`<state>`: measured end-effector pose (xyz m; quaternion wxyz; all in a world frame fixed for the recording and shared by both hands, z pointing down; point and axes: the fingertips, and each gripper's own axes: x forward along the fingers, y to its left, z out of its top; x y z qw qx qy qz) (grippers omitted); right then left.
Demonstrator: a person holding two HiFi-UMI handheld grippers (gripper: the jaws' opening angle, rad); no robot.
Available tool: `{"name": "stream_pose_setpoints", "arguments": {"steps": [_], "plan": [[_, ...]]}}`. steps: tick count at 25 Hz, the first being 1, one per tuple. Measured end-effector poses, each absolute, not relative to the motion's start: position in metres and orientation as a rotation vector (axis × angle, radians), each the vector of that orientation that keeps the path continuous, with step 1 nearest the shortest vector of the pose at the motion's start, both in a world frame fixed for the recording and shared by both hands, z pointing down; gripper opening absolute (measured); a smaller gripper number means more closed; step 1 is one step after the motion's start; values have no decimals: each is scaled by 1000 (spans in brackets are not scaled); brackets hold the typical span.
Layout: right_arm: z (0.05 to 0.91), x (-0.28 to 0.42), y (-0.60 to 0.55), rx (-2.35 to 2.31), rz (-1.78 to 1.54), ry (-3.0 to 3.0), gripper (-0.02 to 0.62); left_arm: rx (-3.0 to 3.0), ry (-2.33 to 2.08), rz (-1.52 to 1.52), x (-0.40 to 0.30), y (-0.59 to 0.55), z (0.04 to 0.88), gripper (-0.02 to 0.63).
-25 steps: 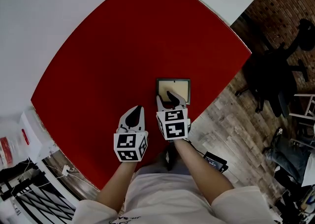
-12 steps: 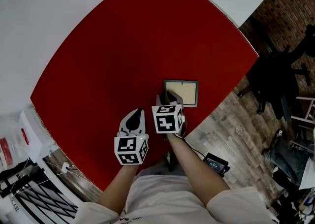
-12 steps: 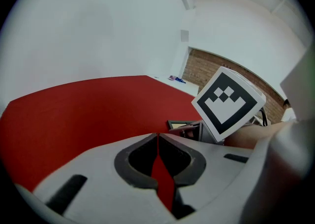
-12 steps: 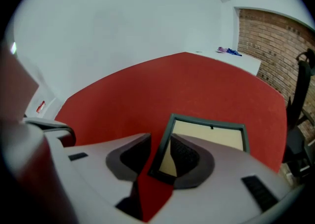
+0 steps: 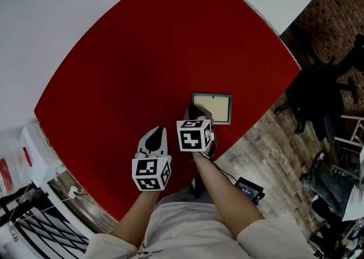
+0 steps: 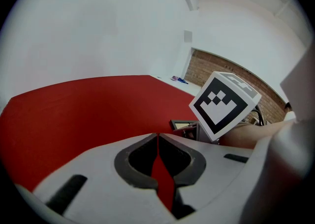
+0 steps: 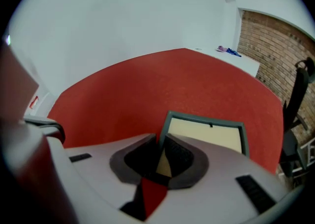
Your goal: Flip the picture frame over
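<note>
The picture frame (image 5: 215, 106) lay flat on the red tabletop (image 5: 142, 70), close to the tabletop's near right edge, where the wooden floor (image 5: 259, 138) began. It had a dark grey rim around a pale cream panel, with a small dark tab at the middle of its far rail. Your right gripper (image 5: 196, 111) pointed steeply down at the frame's near-left corner, its marker cube (image 5: 194, 135) sitting just short of the frame on your side. Seen from the right gripper view, the picture frame (image 7: 211, 132) stretched away to the right of the right gripper (image 7: 160, 142), and its left rail ran straight into the narrow slot between the 2 jaws. Those jaws had just been closing, and they now pinched that rail near the corner, with cream panel showing behind the slot. The rest of the frame rested on the red surface. Your left gripper (image 5: 156, 132) hung over bare red tabletop beside the right one, on its left and apart from the frame. In its own view, the left gripper (image 6: 157, 137) had its 2 jaws pressed together with nothing between them, and the picture frame (image 6: 183, 124) showed only as a sliver beyond, beside the right gripper's marker cube (image 6: 224, 105).
</note>
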<state>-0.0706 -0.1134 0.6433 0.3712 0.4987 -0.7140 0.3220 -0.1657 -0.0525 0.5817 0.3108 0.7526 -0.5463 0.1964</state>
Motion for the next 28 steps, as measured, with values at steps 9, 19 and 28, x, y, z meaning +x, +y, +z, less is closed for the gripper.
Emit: {"name": "stream_pose_setpoints", "arguments": {"steps": [9, 19, 28], "plan": [[641, -69, -116, 1331, 892, -1846, 43, 1982, -1446, 524, -168, -54, 582, 8], [619, -71, -113, 1355, 1042, -1920, 43, 1983, -1443, 528, -166, -50, 583, 8], [568, -88, -120, 1276, 1331, -2138, 41, 1987, -1451, 523, -165, -50, 577, 8]]}}
